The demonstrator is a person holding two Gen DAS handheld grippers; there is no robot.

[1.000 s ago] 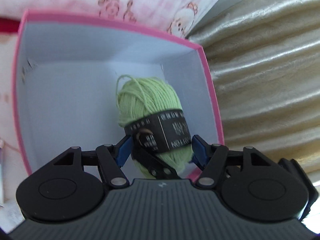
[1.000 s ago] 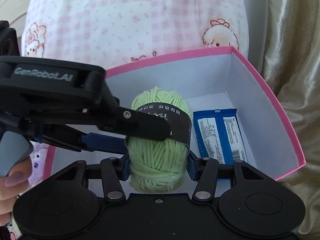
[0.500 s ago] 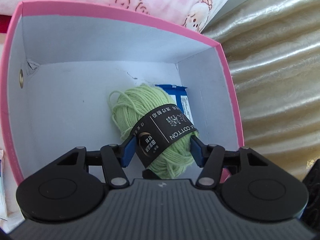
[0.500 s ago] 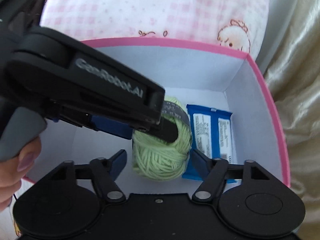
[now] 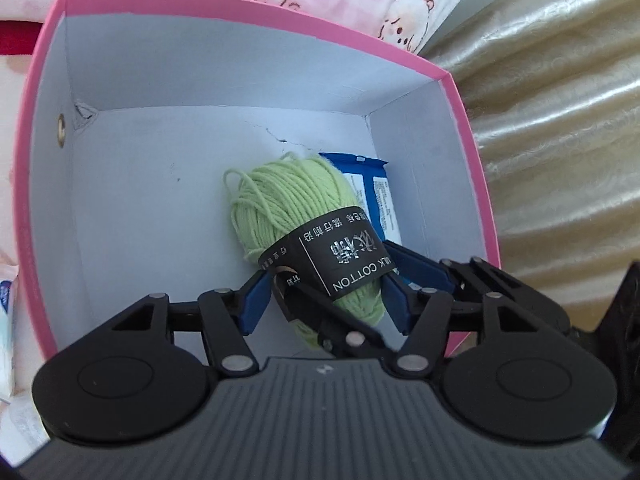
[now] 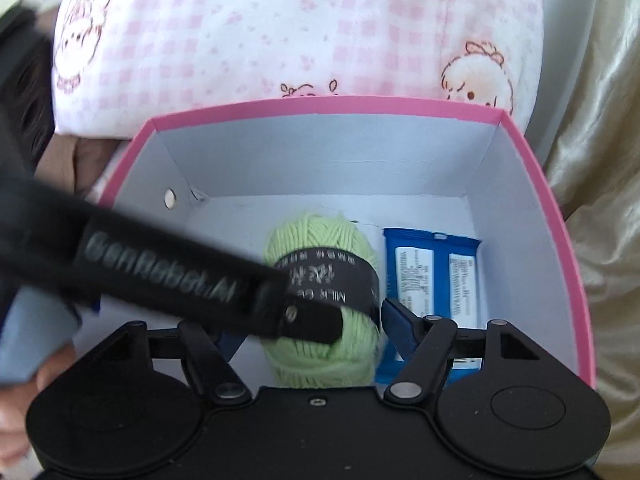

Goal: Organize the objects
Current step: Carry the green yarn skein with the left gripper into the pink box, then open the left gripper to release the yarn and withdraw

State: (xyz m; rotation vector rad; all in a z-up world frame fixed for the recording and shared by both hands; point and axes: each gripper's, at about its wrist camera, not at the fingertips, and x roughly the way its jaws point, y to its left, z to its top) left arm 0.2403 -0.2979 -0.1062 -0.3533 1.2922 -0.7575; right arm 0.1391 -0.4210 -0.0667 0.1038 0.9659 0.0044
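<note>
Inside pink box (image 5: 460, 128), yarn (image 5: 280, 200) lies within left hand-held gripper (image 5: 325, 280), jaws just opened, unclamped.

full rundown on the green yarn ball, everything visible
The yarn ball is pale green, soft-looking cotton with a black paper band reading MILK COTTON and a loose strand at its far end. It lies on the floor of the pink box, beside the blue packet, which it partly covers in the left view.

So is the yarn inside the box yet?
In: the green yarn lies on the pink box floor beside the blue packet.
</note>
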